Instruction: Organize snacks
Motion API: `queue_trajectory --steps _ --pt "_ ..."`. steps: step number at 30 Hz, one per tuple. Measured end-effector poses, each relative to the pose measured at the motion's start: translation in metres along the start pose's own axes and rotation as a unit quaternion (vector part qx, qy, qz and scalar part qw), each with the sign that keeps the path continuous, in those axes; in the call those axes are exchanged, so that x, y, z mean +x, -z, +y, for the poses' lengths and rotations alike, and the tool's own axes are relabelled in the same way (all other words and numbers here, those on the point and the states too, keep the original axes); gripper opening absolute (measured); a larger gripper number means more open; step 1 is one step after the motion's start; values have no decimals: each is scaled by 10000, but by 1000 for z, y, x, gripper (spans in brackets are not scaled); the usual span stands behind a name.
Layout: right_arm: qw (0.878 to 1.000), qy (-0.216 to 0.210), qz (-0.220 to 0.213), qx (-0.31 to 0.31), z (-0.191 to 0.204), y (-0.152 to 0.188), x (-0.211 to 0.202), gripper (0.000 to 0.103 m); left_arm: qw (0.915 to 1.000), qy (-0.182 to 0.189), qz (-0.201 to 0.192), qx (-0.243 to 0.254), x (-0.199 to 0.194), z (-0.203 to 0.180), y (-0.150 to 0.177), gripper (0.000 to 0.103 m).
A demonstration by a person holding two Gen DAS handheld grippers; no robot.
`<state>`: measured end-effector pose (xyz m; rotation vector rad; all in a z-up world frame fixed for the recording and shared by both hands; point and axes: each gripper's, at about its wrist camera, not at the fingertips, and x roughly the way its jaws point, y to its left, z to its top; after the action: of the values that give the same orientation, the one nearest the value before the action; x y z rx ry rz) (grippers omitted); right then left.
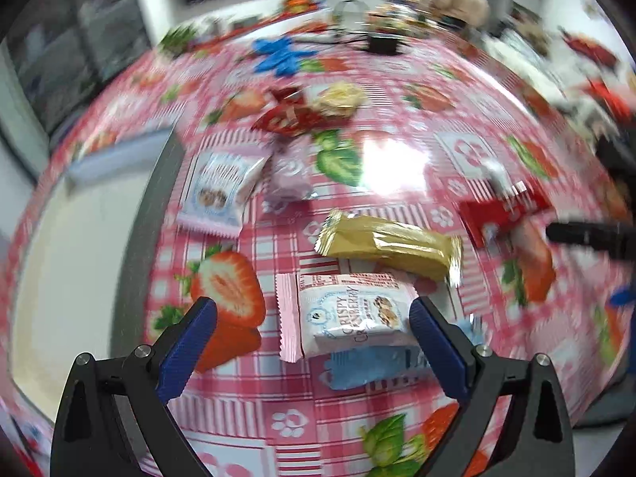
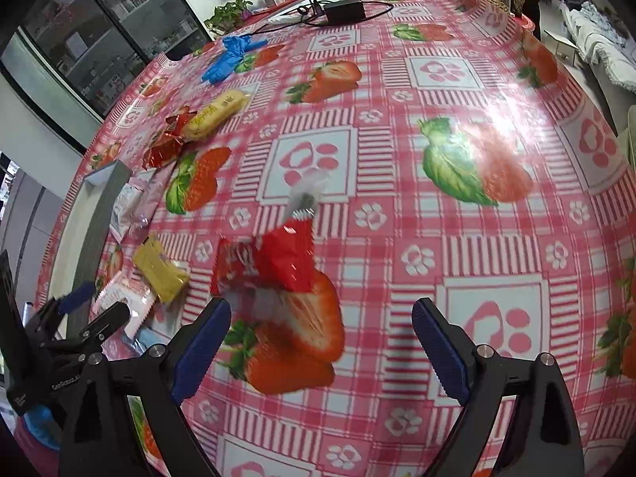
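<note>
Snack packets lie scattered on a strawberry-print tablecloth. In the left wrist view my left gripper [image 1: 314, 304] stands open low over the table. A pink-and-white cranberry crisp packet [image 1: 349, 310] lies between its fingers, nearer the right one, on top of a light blue packet [image 1: 365, 365]. Just beyond lies a gold bar [image 1: 389, 244]. In the right wrist view my right gripper [image 2: 322, 304] is open and holds nothing. A red packet [image 2: 278, 262] lies just ahead of its left finger, with a clear wrapper [image 2: 306, 192] beyond.
A grey-rimmed white tray [image 1: 135, 214] stands at the left. Near it lie another cranberry packet [image 1: 218, 190], a pink wrapper [image 1: 288, 173], red foil sweets [image 2: 167, 143] and a yellow biscuit pack [image 2: 216, 113]. Farther back lie a blue glove [image 2: 230, 55] and a black adapter [image 2: 344, 10].
</note>
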<state>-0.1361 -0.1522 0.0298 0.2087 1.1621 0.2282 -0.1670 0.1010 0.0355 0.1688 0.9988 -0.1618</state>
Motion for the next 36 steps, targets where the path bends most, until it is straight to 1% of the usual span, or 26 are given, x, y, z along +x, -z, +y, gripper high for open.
queue_trajectory --steps 2,3,4,5,6,8,9,11,12,15,17,18,19,21,22,24,26,27,28,29,30,31,32,33,34,36 --pt "10000 0 -2 2 -4 2 -2 94 9987 36 34 505 -1 -5 2 99" --pt "10000 9 -4 3 -6 3 -3 94 9977 -34 59 681 1 -7 2 99" --pt "10000 39 1 6 -8 4 -2 94 9965 -191 54 807 4 -9 0 99" --pt "10000 73 15 5 -9 4 -1 94 9963 -300 28 806 6 -9 -1 99" --pt "9999 114 37 8 -9 4 1 94 9961 -502 0 727 11 -8 -5 99" --pt "9998 219 35 -13 -7 3 4 94 9949 -913 75 426 24 -1 -11 99" --pt "9996 260 37 -59 -5 3 5 94 9944 -1031 167 167 31 7 -13 99" --pt "9989 389 81 -229 3 4 8 94 9964 -781 222 -229 32 21 -14 99" --pt "9987 411 93 -295 5 4 9 94 9969 -694 220 -304 30 25 -14 99" --pt "9975 444 112 -535 17 4 14 94 9974 -663 179 -235 22 27 -14 99" --pt "9963 533 101 -673 28 0 20 94 9973 -523 234 -466 17 31 -14 99" --pt "9959 550 91 -715 32 -2 23 94 9961 -405 293 -727 17 35 -16 99" --pt "9956 562 75 -747 36 -4 26 94 9944 -323 353 -942 18 38 -18 99" --pt "9936 732 30 -860 47 -10 34 94 9880 -168 540 -1435 26 43 -23 99" --pt "9913 911 5 -955 52 -13 39 94 9830 -164 661 -1708 32 45 -24 99" --pt "9879 1112 -54 -1078 57 -16 45 94 9761 -169 775 -2022 37 45 -25 99" --pt "9884 1109 -109 -1032 56 -18 46 93 9675 -240 906 -2348 45 46 -24 99" --pt "9887 1107 -116 -1000 55 -19 46 93 9660 -366 871 -2406 45 45 -25 99" --pt "9886 1130 -157 -985 54 -19 44 86 9646 -413 902 -2442 46 44 -25 98" --pt "9883 1134 -227 -992 52 -18 40 69 9642 -475 892 -2451 47 43 -26 97" --pt "9882 1136 -267 -990 51 -18 36 57 9648 -512 832 -2442 46 42 -25 91" --pt "9889 1098 -278 -961 50 -18 34 34 9663 -558 750 -2397 43 41 -25 85" --pt "9911 997 -264 -837 43 -18 30 28 9681 -595 678 -2336 41 41 -23 70" --pt "9933 876 -256 -712 36 -18 27 28 9700 -564 612 -2284 39 43 -23 54" --pt "9949 764 -243 -612 31 -16 24 28 9722 -481 584 -2215 36 44 -20 50" --pt "9959 669 -214 -574 24 -11 18 28 9760 -342 579 -2072 32 45 -16 39"
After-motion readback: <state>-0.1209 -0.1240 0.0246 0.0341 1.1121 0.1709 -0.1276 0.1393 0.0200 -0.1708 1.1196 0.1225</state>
